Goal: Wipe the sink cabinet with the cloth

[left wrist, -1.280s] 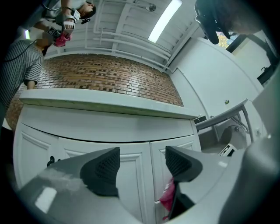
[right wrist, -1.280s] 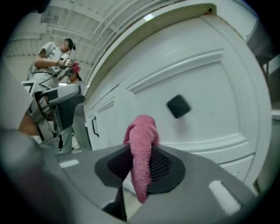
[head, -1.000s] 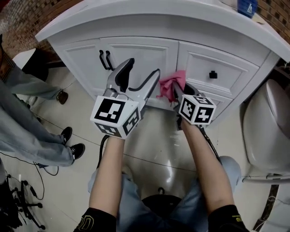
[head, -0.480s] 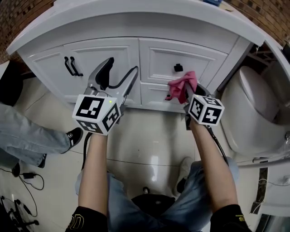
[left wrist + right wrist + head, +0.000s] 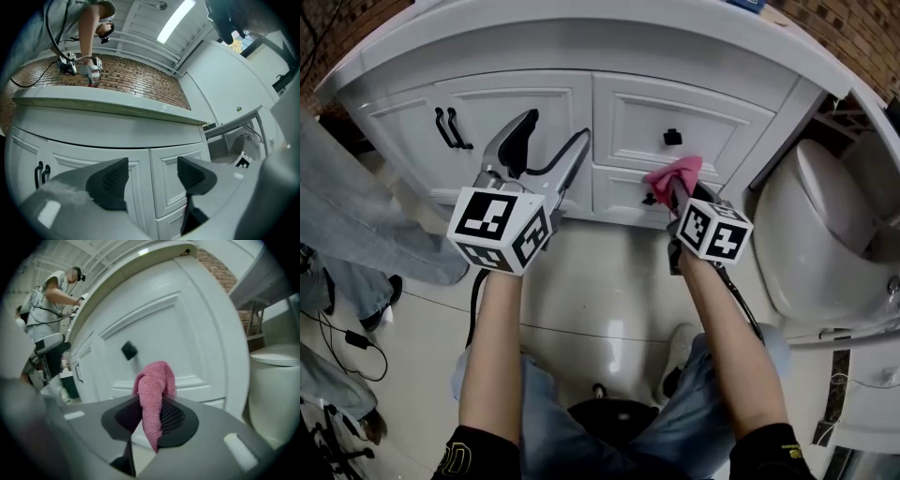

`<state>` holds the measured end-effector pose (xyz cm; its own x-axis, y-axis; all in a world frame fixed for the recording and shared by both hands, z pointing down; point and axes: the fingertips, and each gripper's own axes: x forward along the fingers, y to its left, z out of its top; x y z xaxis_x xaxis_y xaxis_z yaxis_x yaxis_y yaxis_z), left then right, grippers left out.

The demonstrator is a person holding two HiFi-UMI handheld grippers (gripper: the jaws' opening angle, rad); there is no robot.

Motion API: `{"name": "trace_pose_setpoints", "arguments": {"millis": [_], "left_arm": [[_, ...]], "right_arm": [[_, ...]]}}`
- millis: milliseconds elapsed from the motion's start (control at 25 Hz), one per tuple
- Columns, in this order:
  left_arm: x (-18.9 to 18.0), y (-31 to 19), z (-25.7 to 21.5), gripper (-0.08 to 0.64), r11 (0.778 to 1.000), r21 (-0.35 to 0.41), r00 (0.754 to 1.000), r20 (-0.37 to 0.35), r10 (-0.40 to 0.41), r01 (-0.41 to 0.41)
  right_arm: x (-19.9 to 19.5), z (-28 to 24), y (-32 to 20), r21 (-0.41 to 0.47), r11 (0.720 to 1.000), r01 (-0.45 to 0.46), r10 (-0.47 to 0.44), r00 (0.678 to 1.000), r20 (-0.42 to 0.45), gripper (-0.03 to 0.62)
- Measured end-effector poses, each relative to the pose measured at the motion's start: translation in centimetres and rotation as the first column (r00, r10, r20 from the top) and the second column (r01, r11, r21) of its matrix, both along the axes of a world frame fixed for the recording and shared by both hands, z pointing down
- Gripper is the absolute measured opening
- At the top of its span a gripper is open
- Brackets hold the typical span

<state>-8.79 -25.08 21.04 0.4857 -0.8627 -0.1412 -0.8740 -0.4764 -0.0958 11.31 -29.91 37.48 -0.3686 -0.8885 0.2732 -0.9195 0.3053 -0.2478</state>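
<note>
The white sink cabinet [image 5: 534, 98] has two doors at the left and drawers at the right under a curved counter. My right gripper [image 5: 670, 187] is shut on a pink cloth [image 5: 677, 173], which is bunched against the drawer front just below the black knob [image 5: 672, 137]. In the right gripper view the pink cloth [image 5: 153, 392] sticks up between the pads, close to the drawer panel [image 5: 178, 333] and its knob [image 5: 129, 350]. My left gripper [image 5: 546, 141] is open and holds nothing, held in front of the cabinet door [image 5: 93, 159].
A white toilet [image 5: 820, 234] stands close at the right of the cabinet. Twin black door handles [image 5: 447, 128] are at the left. A person's jeans leg [image 5: 366, 216] and a shoe [image 5: 380, 298] are at the left, with cables on the tiled floor [image 5: 600, 291].
My right gripper moved the cloth rightward across the cabinet front, then lower, to below the drawer knob. The view shifted right. The bystander's leg moved closer at the left.
</note>
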Motion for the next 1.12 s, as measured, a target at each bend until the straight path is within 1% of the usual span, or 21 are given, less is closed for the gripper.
{"name": "trace_pose_setpoints", "arguments": {"millis": [40,120,200,320,440,520,600,680,760,840,960,1040,1120], "left_arm": [[-0.2,0.3,-0.1,0.330,1.000,0.000,1.000,0.006,-0.003,0.003],[-0.4,0.9,-0.2,0.330,1.000,-0.001,1.000,0.020,-0.009,0.009],[-0.7,1.4,0.0,0.330,1.000,-0.004,0.999,0.044,-0.013,0.013],[-1.1,1.7,0.7,0.329,1.000,-0.016,0.996,0.089,-0.010,0.012],[-1.1,1.6,1.7,0.330,0.999,-0.032,0.990,0.138,0.007,-0.003],[-1.4,1.5,2.1,0.330,0.999,-0.041,0.988,0.154,0.014,-0.008],[-1.7,1.3,2.2,0.329,0.999,-0.046,0.988,0.155,0.014,-0.007],[-1.9,0.8,2.3,0.330,0.999,-0.051,0.990,0.138,0.010,-0.003],[-1.6,0.2,2.3,0.330,0.999,-0.054,0.994,0.107,0.013,-0.008],[-0.4,-0.4,2.3,0.330,0.998,-0.054,0.997,0.070,0.032,-0.029],[1.5,-0.8,2.4,0.330,0.997,-0.056,0.998,0.031,0.059,-0.058],[2.4,-0.8,2.3,0.330,0.996,-0.056,0.997,0.016,0.071,-0.070],[3.1,-0.8,2.1,0.330,0.996,-0.051,0.997,0.009,0.080,-0.079]], "right_arm": [[-2.7,0.0,0.1,0.010,0.997,0.076,-0.076,0.997,0.002,0.077],[-7.6,0.0,0.2,0.034,0.977,0.211,-0.210,0.978,-0.009,0.077],[-11.5,0.4,0.2,0.045,0.955,0.292,-0.292,0.956,-0.011,0.077],[-15.3,1.5,-0.6,0.034,0.940,0.340,-0.341,0.939,0.032,0.077],[-15.5,2.3,-1.4,0.011,0.944,0.330,-0.331,0.943,0.047,0.077],[-14.6,2.5,-1.6,0.000,0.946,0.324,-0.324,0.946,0.027,0.077],[-13.2,2.5,-1.6,-0.004,0.946,0.324,-0.324,0.946,-0.028,0.077],[-11.3,2.6,-1.6,-0.010,0.948,0.318,-0.318,0.944,-0.086,0.077],[-8.5,2.7,-1.5,-0.022,0.957,0.288,-0.289,0.949,-0.126,0.077],[-4.4,2.7,-1.2,-0.039,0.974,0.223,-0.227,0.963,-0.148,0.077],[2.2,2.9,-0.8,-0.075,0.995,0.073,-0.082,0.988,-0.134,0.077],[6.2,3.2,-0.5,-0.091,0.995,-0.037,0.026,0.992,-0.127,0.077],[8.9,3.4,-0.5,-0.094,0.990,-0.109,0.096,0.986,-0.134,0.077]]}}
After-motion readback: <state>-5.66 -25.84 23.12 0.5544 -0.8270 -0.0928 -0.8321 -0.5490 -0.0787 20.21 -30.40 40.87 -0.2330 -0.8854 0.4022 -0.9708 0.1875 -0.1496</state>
